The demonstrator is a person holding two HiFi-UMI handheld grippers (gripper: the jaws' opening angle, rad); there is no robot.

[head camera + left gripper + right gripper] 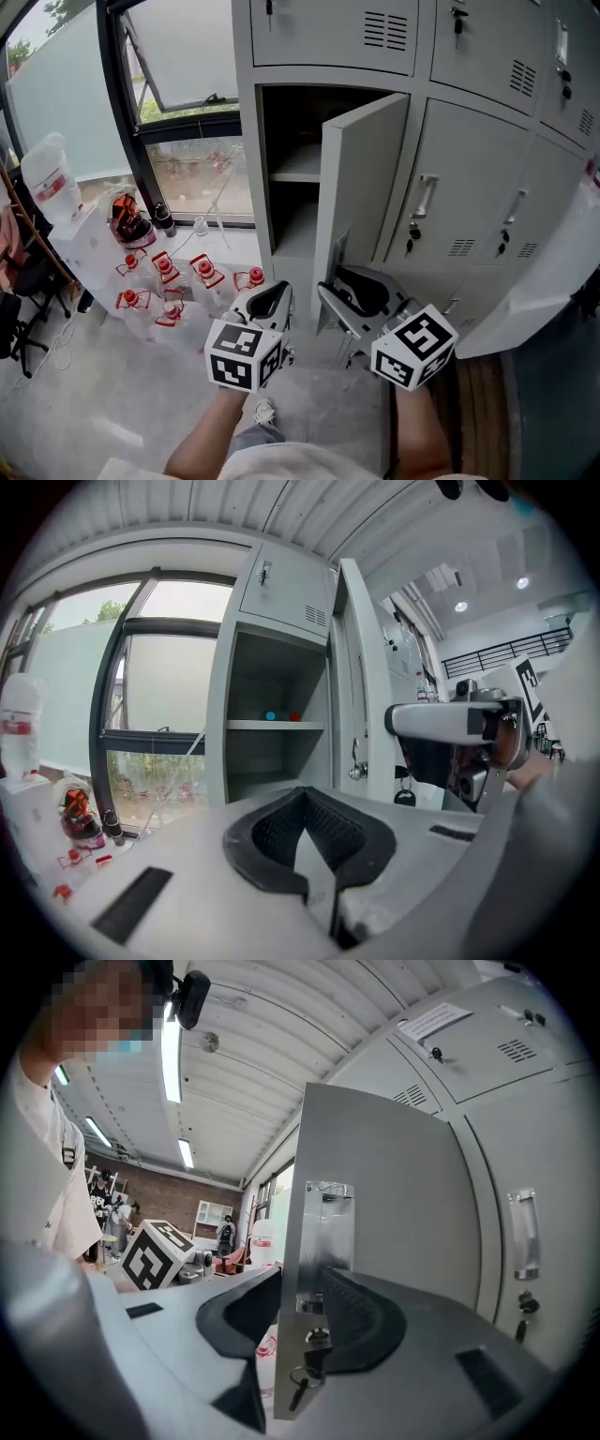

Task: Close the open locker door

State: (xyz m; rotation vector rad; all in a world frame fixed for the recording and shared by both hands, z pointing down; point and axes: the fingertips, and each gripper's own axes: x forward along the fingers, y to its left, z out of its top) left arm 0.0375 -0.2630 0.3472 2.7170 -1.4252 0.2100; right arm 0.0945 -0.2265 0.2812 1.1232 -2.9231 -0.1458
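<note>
The door (364, 183) stands about half open, hinged at the right of its bay in the locker (246, 141), and its free edge swings out toward the person. The right claw (349, 298) has that edge low down between its jaws. In the right gripper view, one pad lies against each face of the door (384, 1241), just by the lock (317, 1337) and its dangling key (298, 1387), so it looks clamped on. The left claw (269, 302) hangs just beside it to the left, its jaws together on nothing (it has no clear part in this). The grasp seems made and the swing is not yet done. The next move calls for pushing the edge left and inward along its arc, then letting go before the jaws meet the frame. Red-capped bottles (164, 272) sit by the window.
</note>
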